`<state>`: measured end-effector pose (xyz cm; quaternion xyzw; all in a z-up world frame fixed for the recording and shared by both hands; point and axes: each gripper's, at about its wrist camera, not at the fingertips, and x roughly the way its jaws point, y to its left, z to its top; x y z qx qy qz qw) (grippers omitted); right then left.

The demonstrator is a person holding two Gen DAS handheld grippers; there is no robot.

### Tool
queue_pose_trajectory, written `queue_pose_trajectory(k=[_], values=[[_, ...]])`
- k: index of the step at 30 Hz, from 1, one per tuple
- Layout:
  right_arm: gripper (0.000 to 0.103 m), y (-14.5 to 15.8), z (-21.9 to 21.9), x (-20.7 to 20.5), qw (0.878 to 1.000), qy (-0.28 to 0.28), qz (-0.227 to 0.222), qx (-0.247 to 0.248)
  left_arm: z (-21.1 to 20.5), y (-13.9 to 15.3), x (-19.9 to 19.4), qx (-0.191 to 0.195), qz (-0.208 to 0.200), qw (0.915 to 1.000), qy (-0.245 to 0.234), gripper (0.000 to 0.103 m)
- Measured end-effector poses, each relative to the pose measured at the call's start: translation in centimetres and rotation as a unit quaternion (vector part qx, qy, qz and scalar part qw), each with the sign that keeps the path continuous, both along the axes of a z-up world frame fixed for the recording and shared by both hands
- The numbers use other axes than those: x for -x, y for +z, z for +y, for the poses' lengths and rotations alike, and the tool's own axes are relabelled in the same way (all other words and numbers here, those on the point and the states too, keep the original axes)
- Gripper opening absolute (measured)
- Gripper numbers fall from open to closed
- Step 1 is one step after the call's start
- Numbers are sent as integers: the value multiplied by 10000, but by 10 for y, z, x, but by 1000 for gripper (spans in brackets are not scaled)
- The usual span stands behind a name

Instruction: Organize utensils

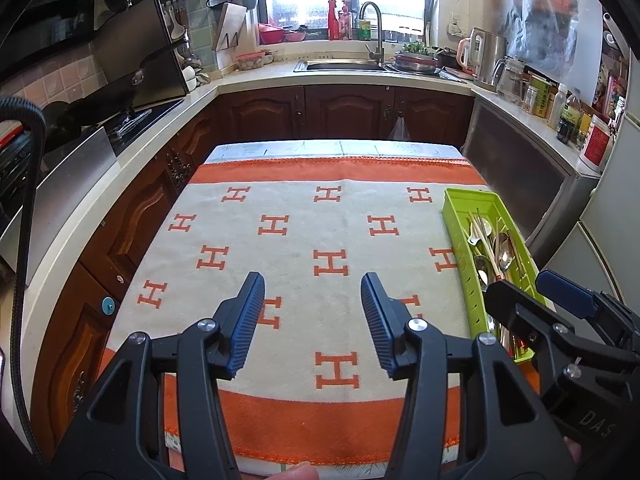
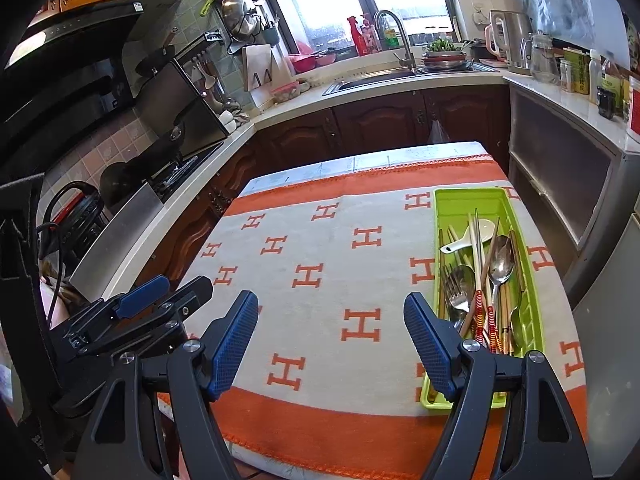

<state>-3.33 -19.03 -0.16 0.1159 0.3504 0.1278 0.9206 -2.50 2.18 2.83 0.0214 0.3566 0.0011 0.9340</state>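
A green plastic utensil tray point(image 2: 452, 200) lies on the right side of the orange-and-white table cloth point(image 2: 332, 280); it also shows in the left wrist view point(image 1: 460, 208). In it lie metal spoons point(image 2: 502, 266), a fork point(image 2: 456, 288), a white ceramic spoon point(image 2: 468, 240) and several chopsticks point(image 2: 478, 248). My right gripper point(image 2: 330, 334) is open and empty above the near part of the cloth, its right finger beside the tray's near end. My left gripper point(image 1: 313, 320) is open and empty above the cloth's near middle. Each gripper shows in the other's view, the left point(image 2: 160, 292) and the right point(image 1: 532, 292).
The cloth-covered table point(image 1: 332, 148) stands in a kitchen. Dark wood cabinets point(image 1: 344, 112) and a counter with a sink point(image 1: 340, 65) run behind it. A stove with pans point(image 1: 128, 120) is at left. A grey cabinet point(image 1: 520, 176) with bottles stands at right.
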Motion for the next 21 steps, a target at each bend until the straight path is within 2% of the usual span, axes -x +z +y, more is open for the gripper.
queue_pose_trajectory(k=[21], values=[[76, 2, 5, 1, 10000, 24, -2, -19, 4, -4, -1, 15, 57, 10000, 17, 47]])
